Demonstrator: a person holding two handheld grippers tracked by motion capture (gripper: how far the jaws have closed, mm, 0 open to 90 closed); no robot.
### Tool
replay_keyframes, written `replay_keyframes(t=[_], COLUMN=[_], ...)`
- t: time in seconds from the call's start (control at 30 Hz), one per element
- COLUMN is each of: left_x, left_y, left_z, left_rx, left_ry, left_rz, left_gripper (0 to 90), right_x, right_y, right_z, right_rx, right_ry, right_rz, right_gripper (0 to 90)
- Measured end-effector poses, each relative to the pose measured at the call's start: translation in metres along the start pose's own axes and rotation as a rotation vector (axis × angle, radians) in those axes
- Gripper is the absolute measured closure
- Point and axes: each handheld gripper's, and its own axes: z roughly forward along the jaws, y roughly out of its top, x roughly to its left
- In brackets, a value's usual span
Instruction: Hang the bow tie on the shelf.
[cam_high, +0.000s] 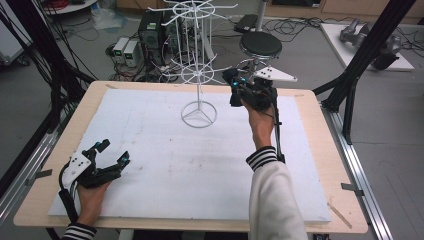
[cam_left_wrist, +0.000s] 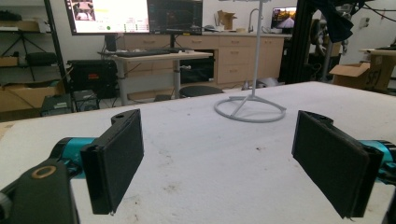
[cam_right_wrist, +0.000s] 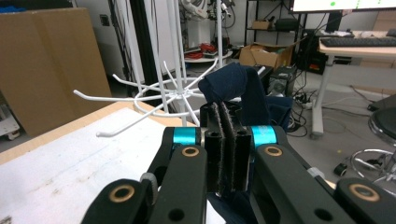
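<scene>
Right tongs (cam_right_wrist: 226, 140) clamped on dark blue cloth (cam_right_wrist: 233, 86), held just beside white wire rack (cam_high: 198, 75). Left tongs (cam_high: 111, 152) apart, resting on bench (cam_high: 200, 165), well clear of rack.

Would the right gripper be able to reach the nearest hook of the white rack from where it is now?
Probably yes: the right gripper, shut on dark blue cloth, sits beside the white rack with open air between.
</scene>
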Motion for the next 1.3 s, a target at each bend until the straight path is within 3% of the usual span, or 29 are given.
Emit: replay_keyframes(t=[0.73, 1.1, 1.3], left_x=[0.0, 0.001, 0.0], left_y=[0.0, 0.0, 0.0], left_z=[0.0, 0.0, 0.0], left_rx=[-0.001, -0.002, -0.004], left_ry=[-0.001, -0.001, 0.0], left_rz=[-0.006, -0.009, -0.011], left_gripper=[17.0, 17.0, 17.0], right_x=[0.016, 0.024, 0.027], right_y=[0.006, 0.009, 0.009], right_z=[0.031, 0.044, 0.047], right_rx=[0.02, 0.045, 0.067], right_ry=[0.033, 0.043, 0.042], right_rz=[-0.01, -0.048, -0.047], right_gripper=[87.7, 86.8, 74.8])
